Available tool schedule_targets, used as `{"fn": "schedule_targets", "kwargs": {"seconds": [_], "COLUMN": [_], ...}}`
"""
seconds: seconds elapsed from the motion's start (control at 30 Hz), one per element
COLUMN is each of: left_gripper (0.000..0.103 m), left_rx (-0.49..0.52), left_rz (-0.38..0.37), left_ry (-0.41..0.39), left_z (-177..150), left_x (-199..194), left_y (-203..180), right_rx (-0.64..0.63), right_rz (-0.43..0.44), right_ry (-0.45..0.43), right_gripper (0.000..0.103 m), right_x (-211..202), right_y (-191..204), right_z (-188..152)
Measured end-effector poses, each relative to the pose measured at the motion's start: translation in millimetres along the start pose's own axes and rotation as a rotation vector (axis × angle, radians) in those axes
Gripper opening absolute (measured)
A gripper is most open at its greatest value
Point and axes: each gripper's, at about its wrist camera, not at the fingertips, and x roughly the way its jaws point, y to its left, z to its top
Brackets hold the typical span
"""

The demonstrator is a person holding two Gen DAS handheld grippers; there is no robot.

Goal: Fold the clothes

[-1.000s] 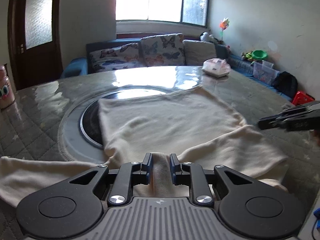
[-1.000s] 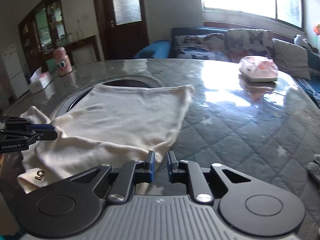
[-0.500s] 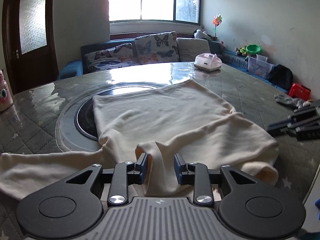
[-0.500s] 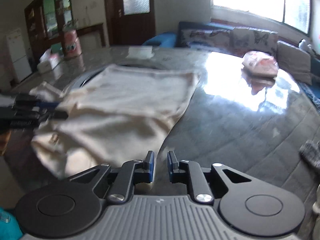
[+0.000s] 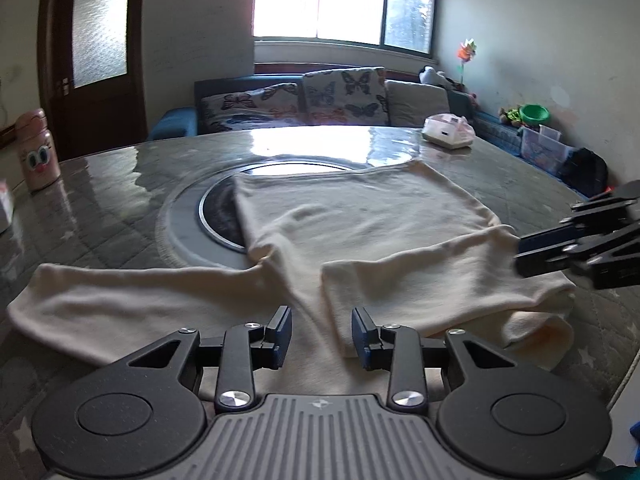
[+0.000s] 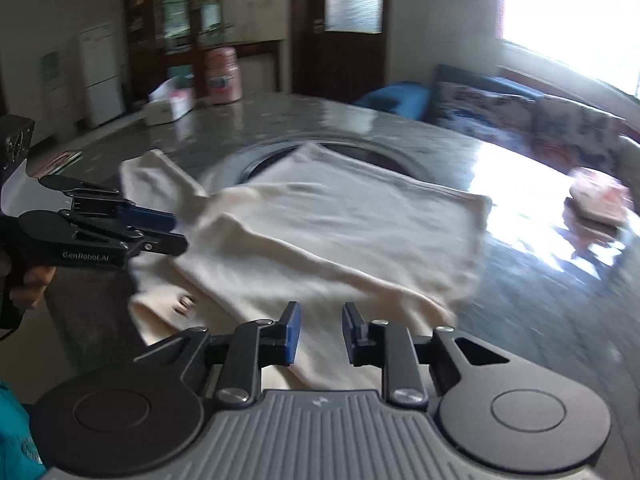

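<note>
A cream long-sleeved top lies flat on the round table, its hem at the far side. One sleeve is folded across the body; the other sleeve stretches out to the left. My left gripper is open and empty, just above the collar end of the top. My right gripper is open and empty over the folded sleeve side of the top; it also shows at the right in the left wrist view. The left gripper shows in the right wrist view.
The table is grey, quilted and glossy, with a round inset hob partly under the top. A pink bottle stands at the left, a pink-white pack at the far right. A white box sits beside the bottle.
My left gripper has let go of the sleeve end, opened wide and drawn back. My right gripper has opened and swung left over the top.
</note>
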Motion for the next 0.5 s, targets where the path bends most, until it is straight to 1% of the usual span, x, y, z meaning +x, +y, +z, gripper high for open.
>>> {"fn": "schedule_targets", "kwargs": {"seconds": [0.1,0.2,0.3,0.5], "left_gripper": [0.036,0.036,0.037,0.037], "left_rx": [-0.024,-0.052,-0.093,-0.191], "left_rz": [0.025,0.053,0.089,0.209], "left_ry": [-0.005,-0.021,-0.037,-0.048], "left_z": [-2.3,-3.7,-3.9,-2.1], "left_x": [-5.2,-12.8,-19.4,-22.6], "left_y": [10.2,22.6,38.4,75.8], "right_rx": [-0.016,0.006,-0.012,-0.054], "right_rz": [0.041,0.056,0.066,0.084], "right_ry": [0.024,0.045,0.041,0.023], "right_gripper": [0.022,0.022,0.022,0.022], "right_x": [25.5,42.1,53.2,68.9], "right_y": [6.6,9.1,18.3,36.5], "right_z": [13.2,18.3,24.1,35.8]}}
